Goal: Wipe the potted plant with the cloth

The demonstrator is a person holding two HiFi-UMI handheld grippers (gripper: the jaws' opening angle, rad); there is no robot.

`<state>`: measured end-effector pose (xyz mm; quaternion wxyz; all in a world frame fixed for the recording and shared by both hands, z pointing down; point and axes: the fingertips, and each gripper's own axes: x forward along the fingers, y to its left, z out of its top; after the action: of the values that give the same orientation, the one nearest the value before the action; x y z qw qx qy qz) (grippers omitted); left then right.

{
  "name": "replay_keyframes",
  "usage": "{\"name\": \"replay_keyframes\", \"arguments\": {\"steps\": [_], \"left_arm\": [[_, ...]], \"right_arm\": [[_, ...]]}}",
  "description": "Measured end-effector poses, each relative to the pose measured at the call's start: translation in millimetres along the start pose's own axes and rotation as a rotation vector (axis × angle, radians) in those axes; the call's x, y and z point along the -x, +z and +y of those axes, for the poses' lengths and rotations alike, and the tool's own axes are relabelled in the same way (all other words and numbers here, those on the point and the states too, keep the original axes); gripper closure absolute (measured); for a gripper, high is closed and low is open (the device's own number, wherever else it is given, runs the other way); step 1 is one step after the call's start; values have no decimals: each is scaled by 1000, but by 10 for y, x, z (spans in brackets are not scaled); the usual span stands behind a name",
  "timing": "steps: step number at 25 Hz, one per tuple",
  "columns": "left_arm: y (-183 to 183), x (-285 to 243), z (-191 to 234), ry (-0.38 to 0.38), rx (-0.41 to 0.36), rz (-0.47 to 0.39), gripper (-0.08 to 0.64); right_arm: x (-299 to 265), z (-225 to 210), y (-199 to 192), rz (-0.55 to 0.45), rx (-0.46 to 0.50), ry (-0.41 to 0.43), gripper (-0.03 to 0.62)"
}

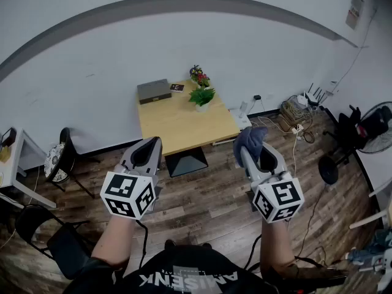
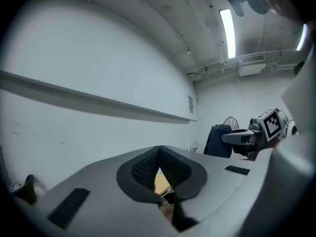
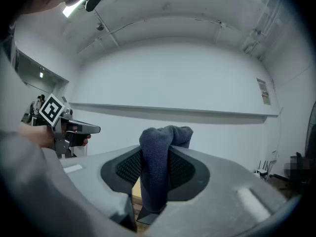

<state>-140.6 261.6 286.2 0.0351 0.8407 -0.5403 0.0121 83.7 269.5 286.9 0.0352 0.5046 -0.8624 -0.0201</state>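
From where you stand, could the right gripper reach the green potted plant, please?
Probably not: the right gripper, shut on the blue cloth, hangs short of the green potted plant; nothing blocks it.

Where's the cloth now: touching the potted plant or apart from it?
Apart. The head view shows the cloth clamped in the right gripper above the floor, short of the table, while the potted plant stands at the table's far side.

**A:** what's the room like?

**B:** pretty bare. White walls [image 1: 92,66], dark wood-plank floor [image 1: 208,204], light wooden table [image 1: 177,127] by the far wall. Black chair [image 1: 66,141] left of it, standing fan [image 1: 381,130] far right, tube light [image 2: 228,31] overhead.
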Motion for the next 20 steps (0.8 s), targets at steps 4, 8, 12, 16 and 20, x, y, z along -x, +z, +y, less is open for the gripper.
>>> {"name": "replay_keyframes", "arguments": {"steps": [4,8,12,16,20], "left_arm": [[-50,-6,-96,-9,-15,18,558],[-63,-18,-74,-10,-18,20,558],[-96,-6,-56,-21,-17,24,558],[-124,18,31,-29,-15,27,558],[-166,56,197,-36,-4,26,558]], "right_arm": [[50,-33,13,0,4,-2,462],[26,-32,14,-2,3,-9,462],[35,-32,46,-25,-12,-31,461],[-28,24,36,-17,-29,-39,460],[-122,150,8,-10,-32,-45,460]]}}
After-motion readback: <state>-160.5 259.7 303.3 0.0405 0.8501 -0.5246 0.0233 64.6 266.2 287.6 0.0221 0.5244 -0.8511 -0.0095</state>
